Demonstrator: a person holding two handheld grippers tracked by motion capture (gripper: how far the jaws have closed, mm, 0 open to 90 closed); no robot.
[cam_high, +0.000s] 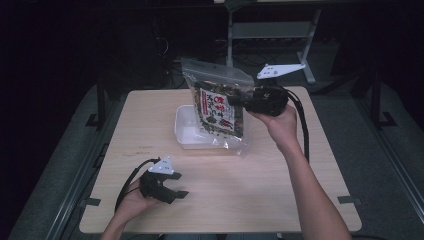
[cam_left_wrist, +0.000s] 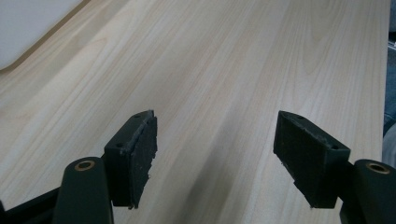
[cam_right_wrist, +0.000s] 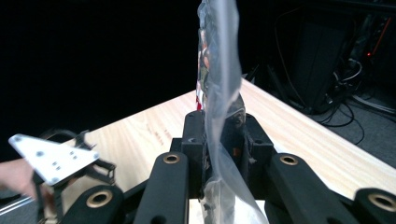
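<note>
Fingers of the right gripper are pinching the snack bag at its 3 o'clock edge, holding it upright above the white tray. Left gripper, wide open and holding nothing, is waiting at 7 o'clock, well apart.

a light wooden table with a pale grain carries the things. a white shallow tray lies directly on it, towards the far middle. small dark brackets sit at its left and right edges.
</note>
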